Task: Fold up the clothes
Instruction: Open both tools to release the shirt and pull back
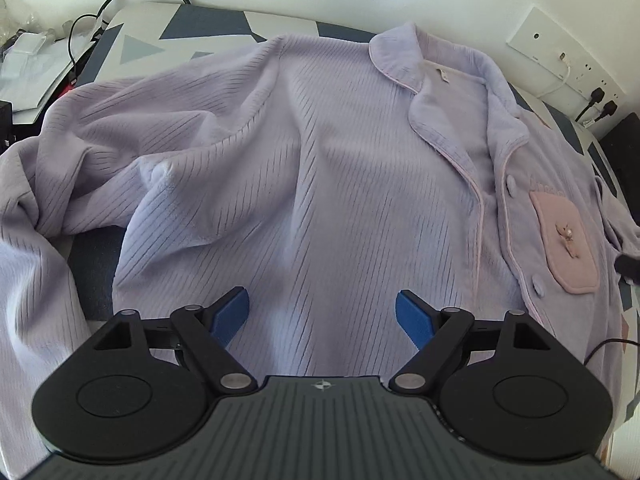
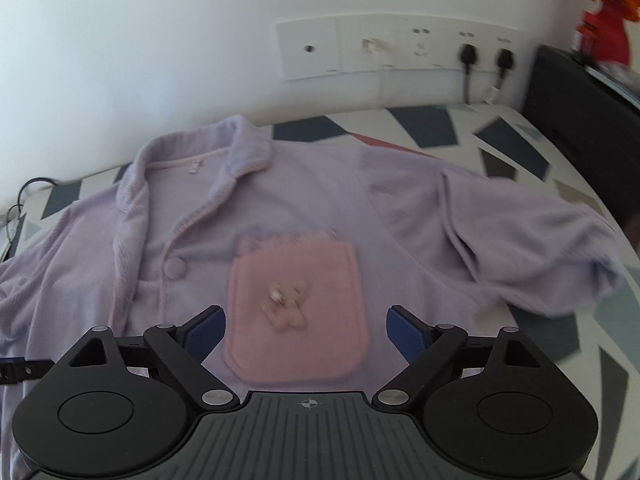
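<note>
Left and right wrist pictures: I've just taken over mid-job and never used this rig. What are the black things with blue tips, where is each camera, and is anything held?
No robot arm here: a person holds a two-finger tool in each hand, with a camera on each looking forward along its fingers. The black parts at the bottom are the tool's own body; the blue tips are its fingers. The left tool hovers over the ribbed front of a lilac pajama top spread on a patterned cover. The right tool hangs above its pink pocket. Both tools are open and hold nothing. Wall sockets sit behind.
</note>
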The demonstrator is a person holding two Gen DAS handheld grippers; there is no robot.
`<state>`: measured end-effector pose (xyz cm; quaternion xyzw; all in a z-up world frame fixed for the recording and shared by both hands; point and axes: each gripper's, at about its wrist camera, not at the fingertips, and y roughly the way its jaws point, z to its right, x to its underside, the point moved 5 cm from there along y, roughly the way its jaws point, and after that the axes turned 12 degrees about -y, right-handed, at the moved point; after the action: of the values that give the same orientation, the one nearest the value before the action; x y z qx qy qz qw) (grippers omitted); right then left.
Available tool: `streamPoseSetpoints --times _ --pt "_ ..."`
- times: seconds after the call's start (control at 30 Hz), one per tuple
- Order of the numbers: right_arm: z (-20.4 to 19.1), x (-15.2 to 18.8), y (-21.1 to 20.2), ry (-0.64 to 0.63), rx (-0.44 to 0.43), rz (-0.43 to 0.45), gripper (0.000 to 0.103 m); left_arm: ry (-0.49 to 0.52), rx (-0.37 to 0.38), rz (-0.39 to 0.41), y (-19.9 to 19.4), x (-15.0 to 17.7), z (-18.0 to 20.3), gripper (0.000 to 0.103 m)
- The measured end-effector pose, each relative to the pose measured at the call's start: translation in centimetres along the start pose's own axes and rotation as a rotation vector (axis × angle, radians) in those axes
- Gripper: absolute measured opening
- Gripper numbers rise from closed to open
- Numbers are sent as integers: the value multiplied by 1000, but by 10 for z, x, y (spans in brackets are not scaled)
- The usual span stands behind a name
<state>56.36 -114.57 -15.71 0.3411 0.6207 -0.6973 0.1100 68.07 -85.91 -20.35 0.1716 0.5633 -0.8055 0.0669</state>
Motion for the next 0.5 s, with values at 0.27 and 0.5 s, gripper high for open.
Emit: streamPoseSetpoints --times 0.27,0.5 --pt "2 48 -36 33 42 -19 90 38 10 4 -16 18 14 87" --pt "18 64 -65 51 49 2 91 18 -14 15 -34 47 10 87"
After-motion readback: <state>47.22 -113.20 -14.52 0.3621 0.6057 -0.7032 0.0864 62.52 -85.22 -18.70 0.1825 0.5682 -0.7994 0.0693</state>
